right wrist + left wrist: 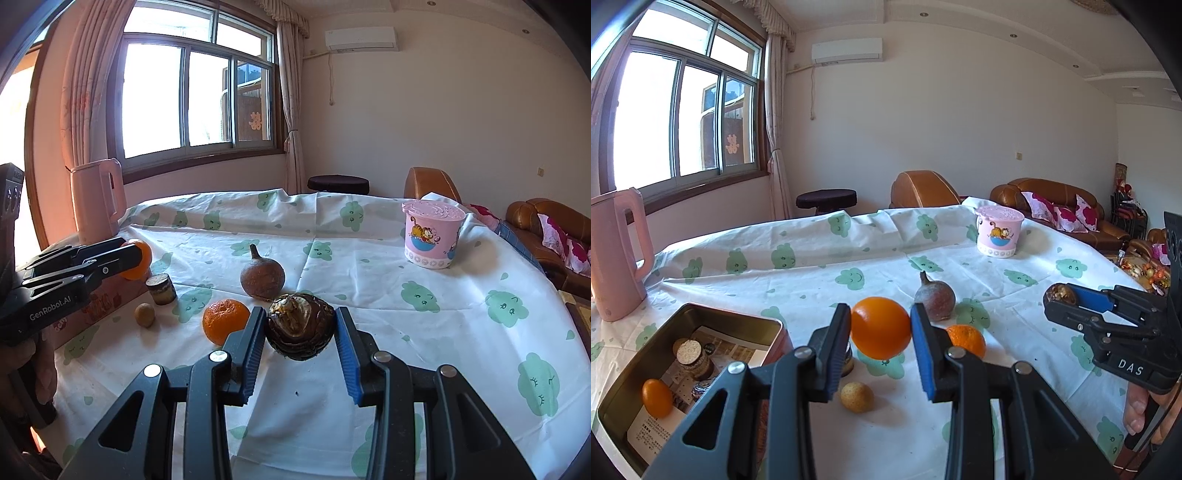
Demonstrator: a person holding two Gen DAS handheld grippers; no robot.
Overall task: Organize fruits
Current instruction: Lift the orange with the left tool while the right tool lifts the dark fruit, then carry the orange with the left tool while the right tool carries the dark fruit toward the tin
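My left gripper (881,325) is shut on a smooth orange (880,326), held above the cloth beside the open metal tin (690,314); it shows at the left of the right wrist view (137,258). My right gripper (301,328) is shut on a dark brown husked fruit (300,326), seen at the right of the left wrist view (1060,294). Loose on the tablecloth (369,295) lie a mandarin (224,320), a brown pear-shaped fruit (262,277) and a small tan round fruit (144,314). A small orange fruit (656,398) lies inside the tin.
A pink kettle (98,201) stands at the table's back left. A pink lidded cartoon tub (432,234) stands at the back right. A short round jar (161,289) sits by the tin, which also holds jars and papers. Brown sofas (1052,206) lie beyond the table.
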